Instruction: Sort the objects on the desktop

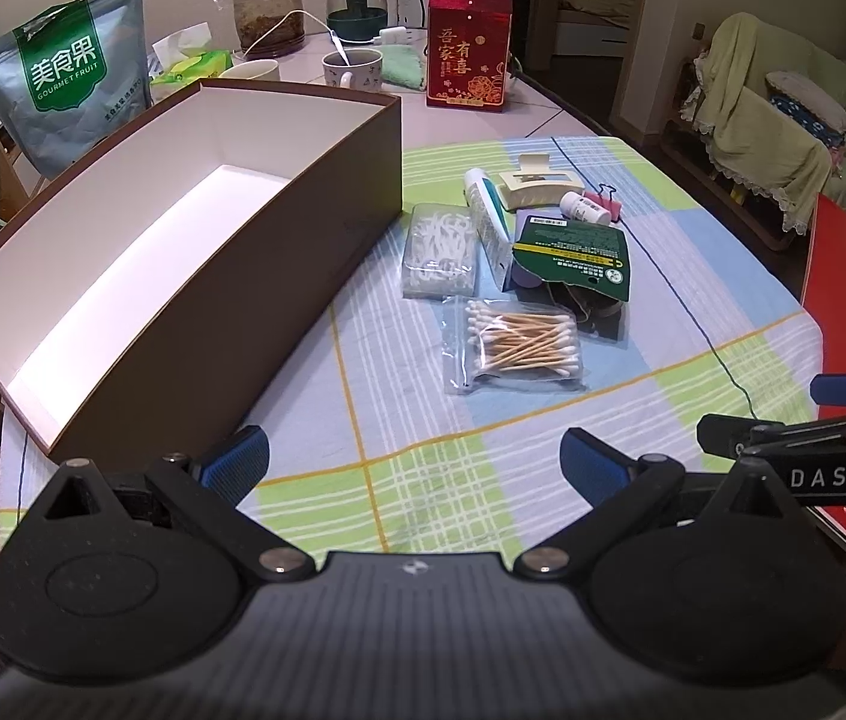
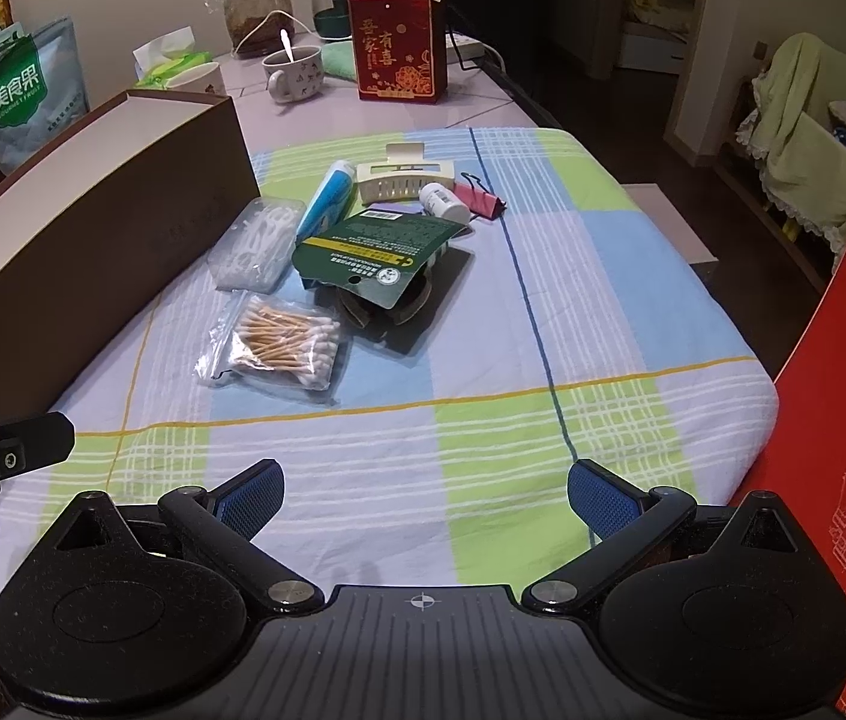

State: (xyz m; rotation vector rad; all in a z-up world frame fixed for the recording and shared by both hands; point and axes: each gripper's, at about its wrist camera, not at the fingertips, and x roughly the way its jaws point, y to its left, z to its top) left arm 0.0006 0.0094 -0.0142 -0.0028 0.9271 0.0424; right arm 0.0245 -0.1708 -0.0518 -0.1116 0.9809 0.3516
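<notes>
Here, leftmost, the brown box [image 1: 195, 276] stands open with nothing inside on the checked cloth [image 1: 399, 480]. Just right of it lie the floss-pick case [image 1: 440, 252], toothpaste tube [image 1: 486, 213], cotton-swab bag [image 1: 516, 342], green packet [image 1: 573, 252], hair claw [image 1: 540, 186], small white bottle [image 1: 585, 208] and pink binder clip [image 1: 606, 204]. Left gripper [image 1: 414, 462] and right gripper [image 2: 426, 495] hover near the cloth's front edge, jaws wide, holding nothing.
</notes>
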